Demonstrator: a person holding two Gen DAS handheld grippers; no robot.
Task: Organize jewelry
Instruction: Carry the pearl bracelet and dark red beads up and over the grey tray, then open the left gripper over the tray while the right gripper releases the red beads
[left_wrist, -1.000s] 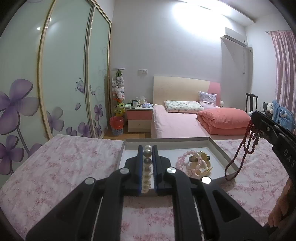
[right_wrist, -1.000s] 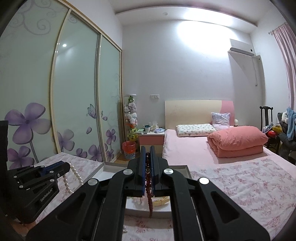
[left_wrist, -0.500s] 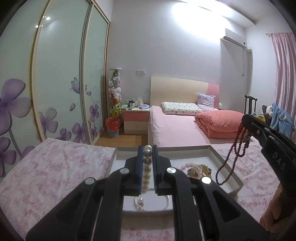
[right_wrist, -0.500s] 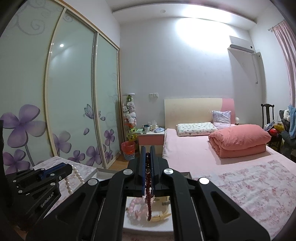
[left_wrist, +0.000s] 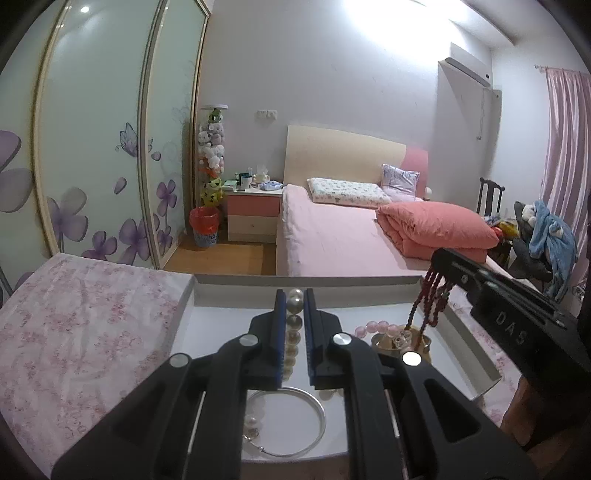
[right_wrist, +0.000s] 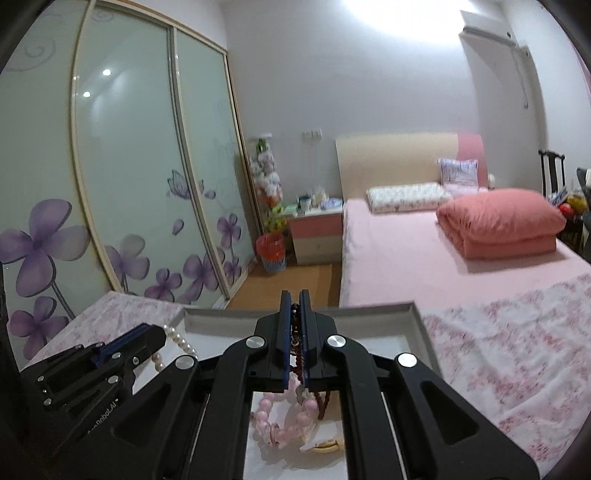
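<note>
The left gripper (left_wrist: 294, 314) was clamped on a pearl necklace (left_wrist: 293, 334) above a shallow white tray (left_wrist: 295, 282). To its right, the right gripper (right_wrist: 294, 321) pinched a dark red bead strand (left_wrist: 430, 299) that hung into the tray. Below lay a pink bead bracelet (right_wrist: 277, 417) and a silver bangle (left_wrist: 314, 424). The tray sat on a floral-covered counter (left_wrist: 92, 332).

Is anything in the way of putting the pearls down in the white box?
Nothing visible blocks them. The left tool holds the pearl strand right above the white box. A silver hoop lies on the floor underneath, so the pearls may land on it.
</note>
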